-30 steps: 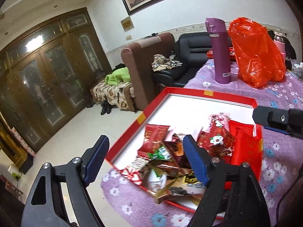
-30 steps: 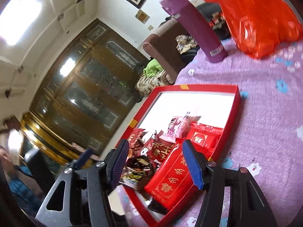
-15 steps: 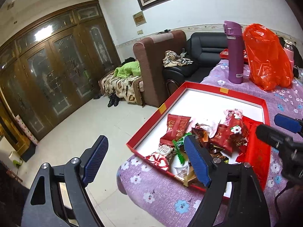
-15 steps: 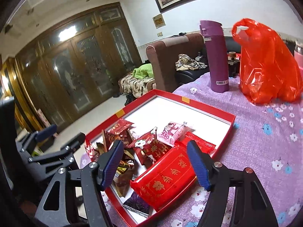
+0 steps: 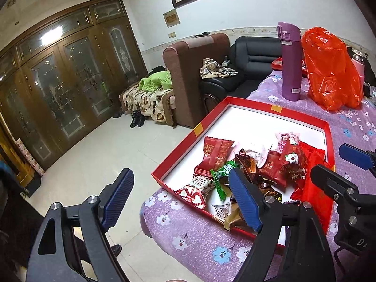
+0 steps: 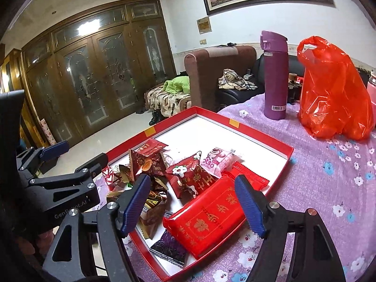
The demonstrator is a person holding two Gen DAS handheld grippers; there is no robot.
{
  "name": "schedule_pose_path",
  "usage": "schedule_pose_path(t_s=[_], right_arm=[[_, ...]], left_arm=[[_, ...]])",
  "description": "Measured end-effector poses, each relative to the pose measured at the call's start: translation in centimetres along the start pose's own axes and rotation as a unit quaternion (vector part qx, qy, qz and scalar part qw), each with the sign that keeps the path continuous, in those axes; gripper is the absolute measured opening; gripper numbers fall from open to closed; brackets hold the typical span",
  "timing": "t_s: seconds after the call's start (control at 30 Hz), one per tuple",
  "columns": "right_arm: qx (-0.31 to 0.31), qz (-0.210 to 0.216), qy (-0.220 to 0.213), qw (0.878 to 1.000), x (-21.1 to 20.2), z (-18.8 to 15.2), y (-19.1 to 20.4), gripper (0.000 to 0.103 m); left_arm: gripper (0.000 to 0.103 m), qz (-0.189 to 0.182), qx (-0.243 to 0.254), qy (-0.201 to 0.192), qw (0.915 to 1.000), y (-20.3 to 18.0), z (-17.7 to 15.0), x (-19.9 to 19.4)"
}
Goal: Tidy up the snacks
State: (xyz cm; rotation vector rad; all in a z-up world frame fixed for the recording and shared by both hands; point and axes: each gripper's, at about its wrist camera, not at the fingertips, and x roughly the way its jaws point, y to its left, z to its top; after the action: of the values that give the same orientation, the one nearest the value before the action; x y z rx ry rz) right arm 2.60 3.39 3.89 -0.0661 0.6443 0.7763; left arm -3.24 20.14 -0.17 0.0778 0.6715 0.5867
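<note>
A shallow red tray (image 5: 211, 115) with a white floor lies on the purple flowered tablecloth. Several wrapped snacks (image 5: 258, 164) are heaped at its near end. In the right wrist view a big red pack with gold letters (image 6: 211, 213) lies at the near corner, with a pink packet (image 6: 216, 159) behind it and a dark purple packet (image 6: 169, 244) in front. My right gripper (image 6: 192, 179) hovers above the big red pack; its jaws are opening and touch nothing. My left gripper (image 5: 179, 174) is open and empty, over the tray's near left corner and the table edge.
A purple flask (image 5: 290, 61) and an orange plastic bag (image 5: 331, 70) stand beyond the tray. The table edge (image 5: 150, 211) drops to a tiled floor on the left. A brown armchair (image 5: 188, 70) and a black sofa (image 5: 253, 58) stand behind the table.
The right gripper has rolled from tilted to upright, drawn back from the tray and spread its jaws wider. The left gripper has backed away a little, so more of the floor shows.
</note>
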Motion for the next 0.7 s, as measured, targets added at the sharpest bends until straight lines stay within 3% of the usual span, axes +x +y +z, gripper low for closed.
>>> schedule_pose_path(t_s=[0.7], right_arm=[[-0.007, -0.001, 0.006, 1.0, 0.25, -0.07, 0.15, 0.075]], left_arm=[[0.084, -0.017, -0.014, 0.004, 0.9998, 0.07, -0.44, 0.34]])
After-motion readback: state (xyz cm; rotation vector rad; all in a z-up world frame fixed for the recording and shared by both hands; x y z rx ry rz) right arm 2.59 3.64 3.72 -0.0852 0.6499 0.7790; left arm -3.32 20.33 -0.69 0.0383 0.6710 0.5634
